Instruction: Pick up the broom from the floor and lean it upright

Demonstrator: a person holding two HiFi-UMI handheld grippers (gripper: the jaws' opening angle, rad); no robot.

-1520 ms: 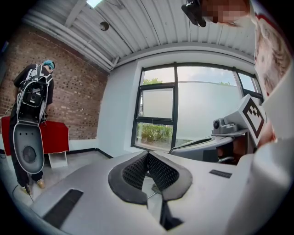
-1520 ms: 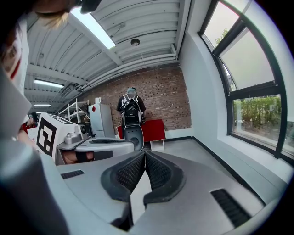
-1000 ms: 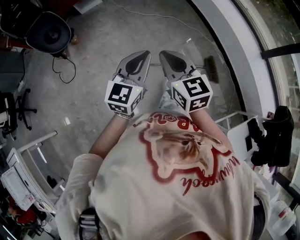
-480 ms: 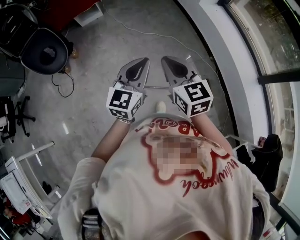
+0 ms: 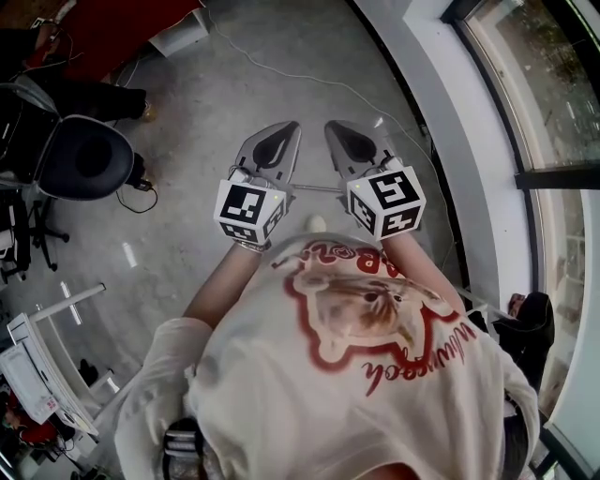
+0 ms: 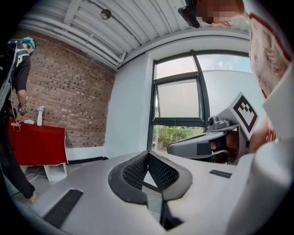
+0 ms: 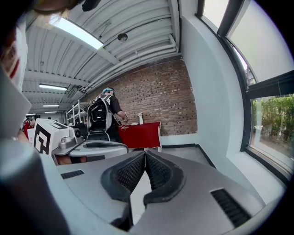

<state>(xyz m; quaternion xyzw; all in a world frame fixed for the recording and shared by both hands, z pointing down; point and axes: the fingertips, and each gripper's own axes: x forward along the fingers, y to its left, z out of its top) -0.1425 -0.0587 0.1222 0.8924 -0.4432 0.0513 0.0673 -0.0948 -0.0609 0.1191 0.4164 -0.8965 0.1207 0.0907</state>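
Observation:
In the head view both grippers are held out level in front of the person's chest, side by side above the concrete floor. My left gripper [image 5: 281, 133] is shut with nothing in it, its meshed pads [image 6: 158, 170] meeting at the tip. My right gripper [image 5: 343, 131] is shut and empty too, pads [image 7: 128, 173] pressed together. A thin pale rod [image 5: 316, 188], seemingly the broom's handle, lies on the floor and shows in the gap between the two grippers. The broom's head is hidden behind the right gripper. Each gripper view shows the other gripper alongside.
A black office chair [image 5: 86, 159] stands at the left, with a red-draped table [image 5: 127, 28] beyond it. A white cable [image 5: 309, 80] runs across the floor. The window wall and its white sill [image 5: 441, 103] curve along the right. A person with a backpack [image 7: 103, 114] stands by the red table.
The person has walked forward with both grippers held shut. The chair has slid down the left side of the view. The broom's brush head, seen right of the right gripper before, is now hidden.

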